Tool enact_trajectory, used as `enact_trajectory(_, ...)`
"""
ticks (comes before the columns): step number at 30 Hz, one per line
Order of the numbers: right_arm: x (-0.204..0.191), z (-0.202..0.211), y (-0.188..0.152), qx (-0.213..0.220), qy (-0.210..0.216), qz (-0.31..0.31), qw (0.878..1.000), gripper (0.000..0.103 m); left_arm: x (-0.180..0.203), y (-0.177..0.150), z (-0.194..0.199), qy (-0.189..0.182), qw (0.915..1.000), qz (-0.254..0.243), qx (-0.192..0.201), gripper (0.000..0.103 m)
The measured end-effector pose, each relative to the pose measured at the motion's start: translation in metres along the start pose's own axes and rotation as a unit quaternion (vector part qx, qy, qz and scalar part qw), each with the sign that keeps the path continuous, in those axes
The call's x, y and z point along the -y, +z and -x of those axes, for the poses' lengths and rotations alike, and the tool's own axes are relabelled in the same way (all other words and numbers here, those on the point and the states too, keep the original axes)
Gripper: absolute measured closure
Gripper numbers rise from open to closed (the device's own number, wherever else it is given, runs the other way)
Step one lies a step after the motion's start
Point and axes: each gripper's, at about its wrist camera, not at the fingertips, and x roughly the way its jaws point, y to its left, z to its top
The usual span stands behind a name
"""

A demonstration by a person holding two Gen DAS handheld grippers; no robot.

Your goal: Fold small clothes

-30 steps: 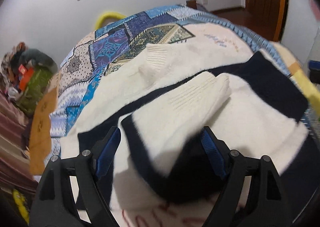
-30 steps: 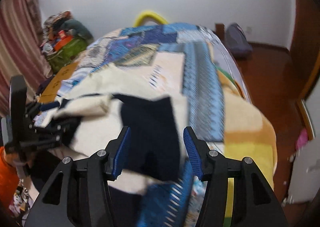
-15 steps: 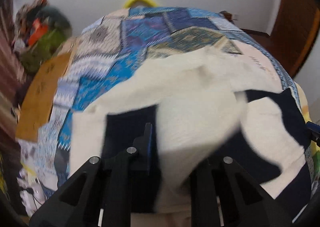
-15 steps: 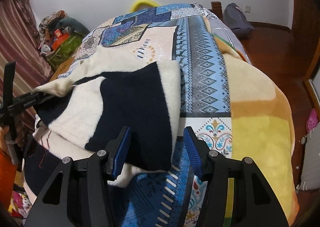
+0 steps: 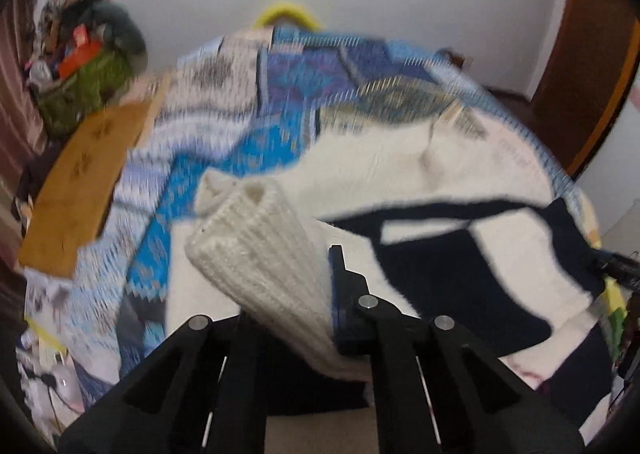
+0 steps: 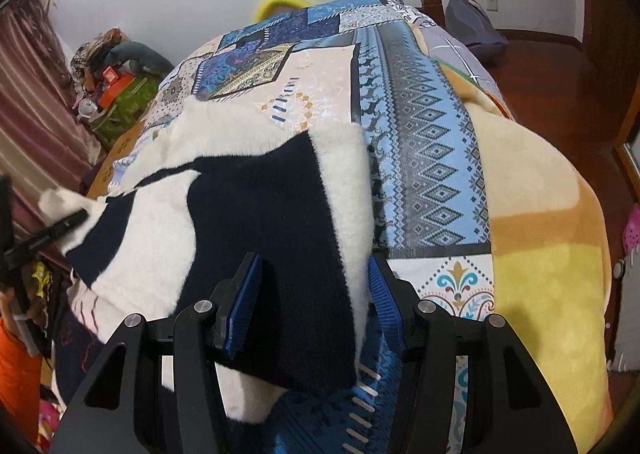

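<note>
left tongs (image 5: 320,294): matte black plastic frame, two angular arms with triangular cut-outs, a round silver screw head on each arm joint. one finger (image 5: 340,294) shows a dark blue pad along its inner face; the other finger is hidden. thin pale slots run down the inner bars.

right tongs (image 6: 314,294): the same black frame, four silver screws across the arm joints, triangular cut-outs in the outer arms. both fingers (image 6: 244,294) carry ribbed blue pads facing each other.

in the right wrist view the left tongs appear again at the left edge as a slim black bar with small pale lettering, too small to read.
</note>
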Motion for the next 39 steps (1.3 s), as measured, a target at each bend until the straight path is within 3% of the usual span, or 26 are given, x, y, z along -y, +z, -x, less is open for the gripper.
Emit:
enact_trajectory(3, -0.007, 0.002, 0.001, 0.002, -0.002, 0.011, 1.0, 0.05, -0.01, 0.007, 0.007, 0.008, 0.9999, -0.001, 0.013, 0.096)
enact_trajectory(7, -0.016, 0.0, -0.001, -0.004, -0.006, 0.026, 1.0, 0.05, -0.029, -0.005, -0.02, 0.006, 0.9994, 0.012, -0.033, 0.096)
enact_trajectory(11, -0.022, -0.002, -0.004, -0.009, -0.01, 0.029, 0.999, 0.05, -0.039, -0.032, -0.043, 0.021, 0.9968, 0.002, -0.076, 0.081)
enact_trajectory(15, -0.026, 0.003, -0.006, -0.012, -0.014, 0.033, 0.999, 0.049, -0.055, -0.045, -0.04, 0.043, 0.9964, 0.01, -0.072, 0.069)
enact_trajectory(20, -0.031, 0.017, -0.014, -0.01, -0.022, 0.046, 0.999, 0.044, -0.083, -0.062, -0.03, 0.076, 0.9934, 0.02, -0.084, 0.068)
enact_trajectory(24, -0.034, 0.029, -0.022, -0.008, -0.026, 0.053, 0.998, 0.043, -0.104, -0.08, -0.017, 0.082, 0.9911, 0.033, -0.1, 0.068)
enact_trajectory(30, -0.047, 0.049, -0.038, -0.006, -0.037, 0.079, 0.996, 0.036, -0.117, -0.112, 0.023, 0.056, 0.9918, 0.054, -0.101, 0.061)
enact_trajectory(36, -0.063, 0.065, -0.062, -0.008, -0.032, 0.095, 0.995, 0.032, -0.108, -0.145, 0.049, 0.018, 0.9911, 0.059, -0.118, 0.056)
enact_trajectory(39, -0.072, 0.065, -0.082, -0.023, -0.02, 0.101, 0.994, 0.032, -0.1, -0.158, 0.062, 0.016, 0.9917, 0.052, -0.116, 0.055)
